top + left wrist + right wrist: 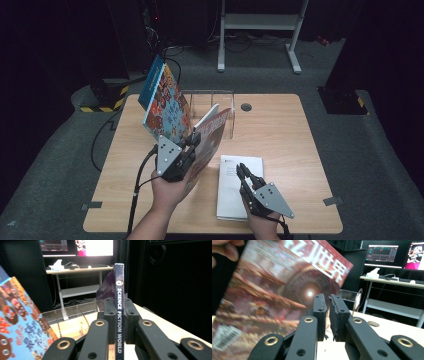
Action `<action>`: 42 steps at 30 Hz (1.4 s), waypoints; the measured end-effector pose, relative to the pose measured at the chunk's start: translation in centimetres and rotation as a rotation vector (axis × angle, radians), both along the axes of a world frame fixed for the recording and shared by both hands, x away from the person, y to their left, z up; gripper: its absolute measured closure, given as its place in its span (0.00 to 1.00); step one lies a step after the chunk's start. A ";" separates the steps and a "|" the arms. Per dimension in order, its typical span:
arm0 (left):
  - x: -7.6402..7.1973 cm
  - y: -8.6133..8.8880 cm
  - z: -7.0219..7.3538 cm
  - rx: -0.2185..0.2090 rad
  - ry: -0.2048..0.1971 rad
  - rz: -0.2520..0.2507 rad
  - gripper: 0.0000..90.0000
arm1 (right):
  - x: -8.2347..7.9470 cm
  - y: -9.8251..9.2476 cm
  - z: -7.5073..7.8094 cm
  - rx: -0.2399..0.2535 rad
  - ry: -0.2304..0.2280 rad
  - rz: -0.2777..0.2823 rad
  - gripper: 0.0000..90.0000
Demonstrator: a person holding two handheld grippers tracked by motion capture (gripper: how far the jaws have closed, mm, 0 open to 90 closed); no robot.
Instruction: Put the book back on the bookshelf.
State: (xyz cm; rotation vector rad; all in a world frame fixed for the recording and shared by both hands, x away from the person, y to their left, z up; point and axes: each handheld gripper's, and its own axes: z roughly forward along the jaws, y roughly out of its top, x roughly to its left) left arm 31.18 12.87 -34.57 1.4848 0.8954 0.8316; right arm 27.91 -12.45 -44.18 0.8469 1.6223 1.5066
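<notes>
the high view showed the left gripper [191, 141] clamped on a magazine [207, 142], held upright on edge above the table [280, 130], just in front of a clear rack [220, 107] at the table's far side. a blue book [162, 100] leaned tilted at the rack's left end, its lower edge close to the magazine. in the left gripper view the jaws pressed on either side of the magazine's spine [119, 305], which stood vertical between them, with the blue book [17, 325] to the left and the rack [72, 315] beyond. the right gripper [240, 170] hung over a white booklet [235, 187] lying flat on the table near the front edge; in the right gripper view its jaws were nearly together with nothing between them, and the magazine's red cover [282, 290] loomed close on the left. whether it touched the booklet i could not tell. the step in hand looked like carrying the magazine to the rack to stand it beside the blue book. the next move would call for keeping the spine upright, lining the lower edge with a free slot, and lowering it without knocking the leaning book over; the right gripper could steady the book or wait to take the booklet.
</notes>
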 end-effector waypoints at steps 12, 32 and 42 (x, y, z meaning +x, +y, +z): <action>1.3 0.9 0.2 -0.021 -0.018 0.024 0.93 | 1.3 -5.9 -3.4 -0.060 0.158 -0.083 0.84; 3.3 -0.5 -0.8 -0.060 -0.055 0.000 0.93 | 1.3 -6.5 -3.9 -0.069 0.139 -0.100 0.87; 1.3 2.5 -1.8 -0.081 -0.036 -0.021 0.93 | 1.3 -6.0 -4.0 -0.075 0.149 -0.089 0.86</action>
